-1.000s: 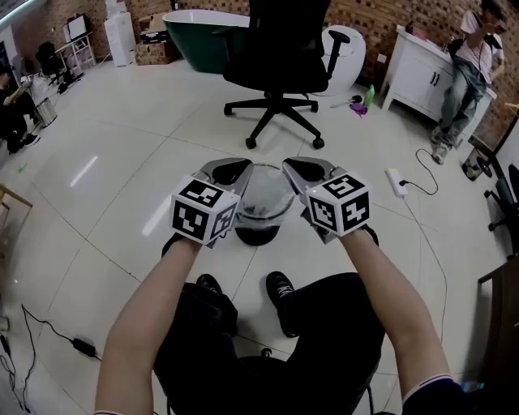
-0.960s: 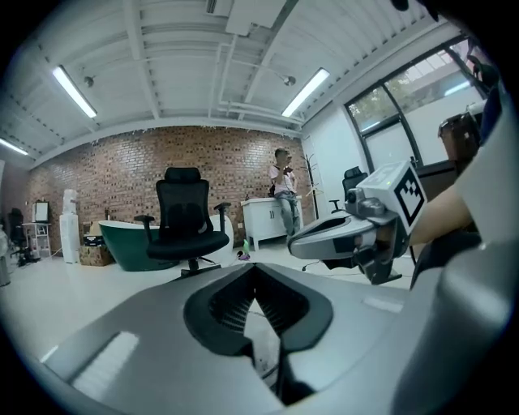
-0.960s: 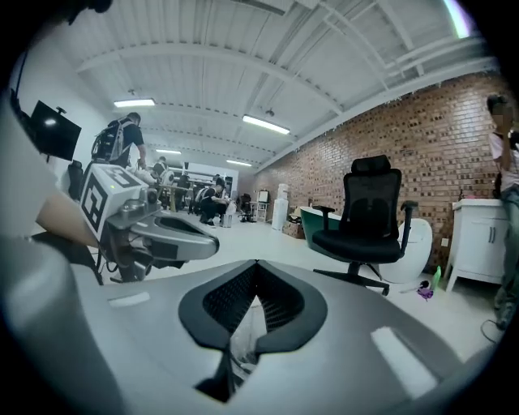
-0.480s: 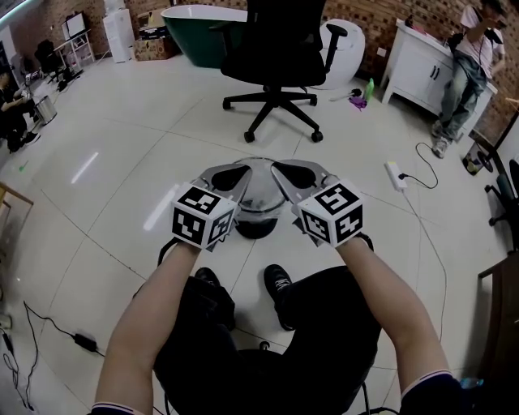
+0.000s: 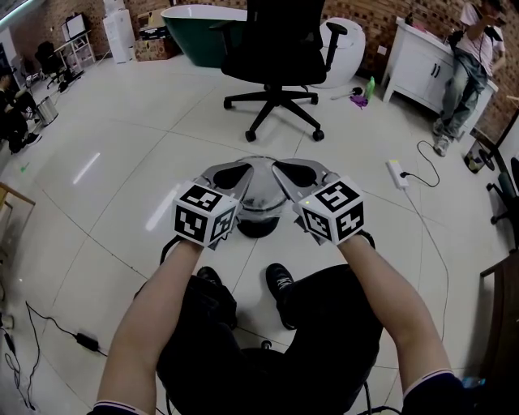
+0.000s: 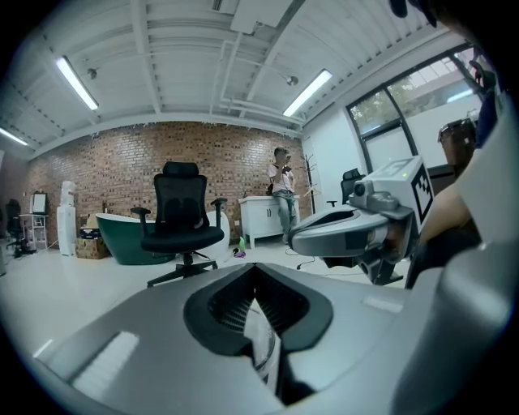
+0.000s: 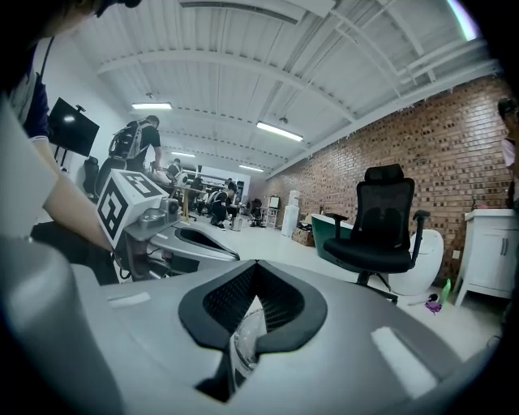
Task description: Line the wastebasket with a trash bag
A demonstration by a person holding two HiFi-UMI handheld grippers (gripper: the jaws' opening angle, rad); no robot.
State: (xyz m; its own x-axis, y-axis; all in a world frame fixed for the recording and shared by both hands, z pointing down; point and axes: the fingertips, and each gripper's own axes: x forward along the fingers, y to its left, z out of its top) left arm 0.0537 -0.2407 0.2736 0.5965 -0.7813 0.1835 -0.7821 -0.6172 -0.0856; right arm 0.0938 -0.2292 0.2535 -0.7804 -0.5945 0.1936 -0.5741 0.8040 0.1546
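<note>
A dark round wastebasket (image 5: 257,226) stands on the tiled floor just beyond the person's feet. Over it hangs a clear trash bag (image 5: 259,197), stretched between both grippers. My left gripper (image 5: 242,172) is shut on a fold of the bag's film (image 6: 264,347), which shows between its pads. My right gripper (image 5: 285,169) is shut on the film (image 7: 242,347) in the same way. The two grippers are held close together, nearly level, tips pointing away from the person. Each shows in the other's view: the right gripper (image 6: 345,233), the left gripper (image 7: 188,241). Most of the basket is hidden under the bag and grippers.
A black office chair (image 5: 276,49) stands just beyond the basket. A power strip with cable (image 5: 396,175) lies on the floor at right, a charger cable (image 5: 84,345) at lower left. A green bathtub (image 5: 203,24), white cabinet (image 5: 422,73) and a person (image 5: 466,73) are farther back.
The two grippers have come closer together, the right one moving left, so the bag's mouth between them is narrower. Both still grip the film.
</note>
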